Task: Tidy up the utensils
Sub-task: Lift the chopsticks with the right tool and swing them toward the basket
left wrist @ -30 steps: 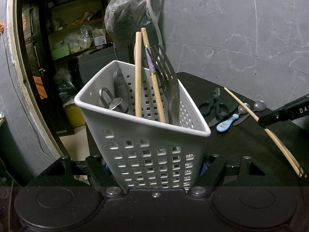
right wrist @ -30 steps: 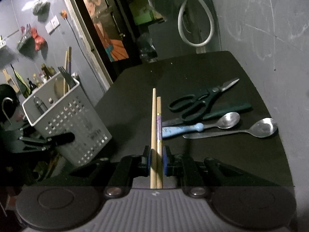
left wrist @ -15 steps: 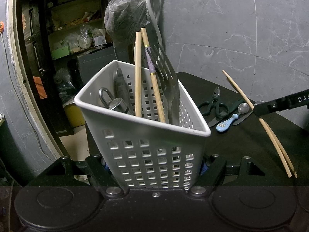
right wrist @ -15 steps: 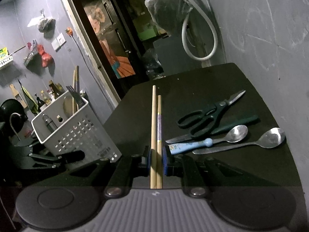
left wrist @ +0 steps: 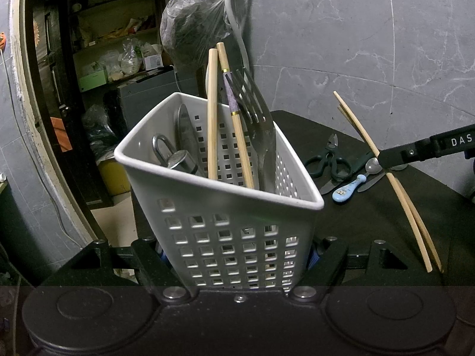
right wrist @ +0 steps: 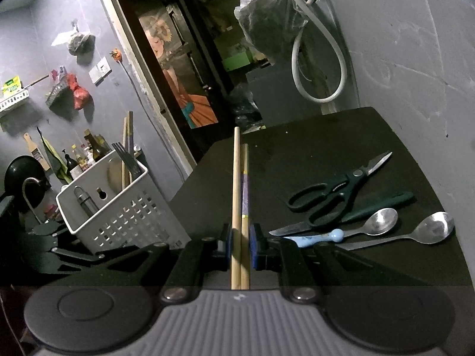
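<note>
Right wrist view: right tongs [right wrist: 240,246] pinch the chopsticks [right wrist: 240,195], which have tipped up off the table since a second ago, so they look headed for the basket [left wrist: 219,207] clamped between the left tongs [left wrist: 237,255].

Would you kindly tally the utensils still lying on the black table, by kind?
Spoons: 2, a plain steel spoon and a blue-handled spoon
Scissors: 1, the black scissors
Knives: 1, the green-handled knife under the scissors
Total: 4
</note>
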Action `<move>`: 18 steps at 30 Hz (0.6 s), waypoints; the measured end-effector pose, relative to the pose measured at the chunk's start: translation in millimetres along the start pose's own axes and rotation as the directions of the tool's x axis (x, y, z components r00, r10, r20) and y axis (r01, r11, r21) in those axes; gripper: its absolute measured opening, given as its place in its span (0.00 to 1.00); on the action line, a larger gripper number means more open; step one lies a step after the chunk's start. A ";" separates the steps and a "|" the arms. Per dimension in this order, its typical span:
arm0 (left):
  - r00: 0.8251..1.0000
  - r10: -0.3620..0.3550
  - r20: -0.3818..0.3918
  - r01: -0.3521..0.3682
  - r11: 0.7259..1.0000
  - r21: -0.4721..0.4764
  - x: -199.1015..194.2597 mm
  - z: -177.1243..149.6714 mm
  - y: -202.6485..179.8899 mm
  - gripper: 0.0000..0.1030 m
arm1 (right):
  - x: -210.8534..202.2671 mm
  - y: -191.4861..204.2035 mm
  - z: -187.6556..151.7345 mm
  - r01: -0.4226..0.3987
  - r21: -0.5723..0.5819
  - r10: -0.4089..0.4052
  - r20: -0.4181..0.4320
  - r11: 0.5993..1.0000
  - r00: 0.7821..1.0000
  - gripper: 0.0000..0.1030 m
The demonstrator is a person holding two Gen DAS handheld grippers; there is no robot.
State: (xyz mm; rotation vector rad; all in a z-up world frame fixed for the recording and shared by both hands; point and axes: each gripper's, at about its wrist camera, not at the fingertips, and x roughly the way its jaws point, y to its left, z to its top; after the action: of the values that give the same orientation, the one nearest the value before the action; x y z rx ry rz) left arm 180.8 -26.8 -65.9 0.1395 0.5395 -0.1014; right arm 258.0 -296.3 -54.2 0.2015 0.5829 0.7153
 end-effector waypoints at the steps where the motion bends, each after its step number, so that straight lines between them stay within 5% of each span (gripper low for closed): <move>1: 1.000 0.000 0.000 0.000 1.000 0.000 -0.4 -0.4 0.5 0.76 | 0.1 0.2 0.5 -0.001 -0.002 0.001 0.001 1.000 1.000 0.13; 18: 1.000 0.000 0.000 0.000 1.000 0.000 0.2 0.3 -0.1 0.76 | 1.3 -5.3 -1.5 0.023 0.017 -0.023 -0.020 1.000 1.000 0.13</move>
State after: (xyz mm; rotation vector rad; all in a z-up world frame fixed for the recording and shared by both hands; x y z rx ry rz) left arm 181.1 -26.9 -65.8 0.1396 0.5395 -0.1017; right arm 261.0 -299.4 -57.9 0.2039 0.6100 0.6905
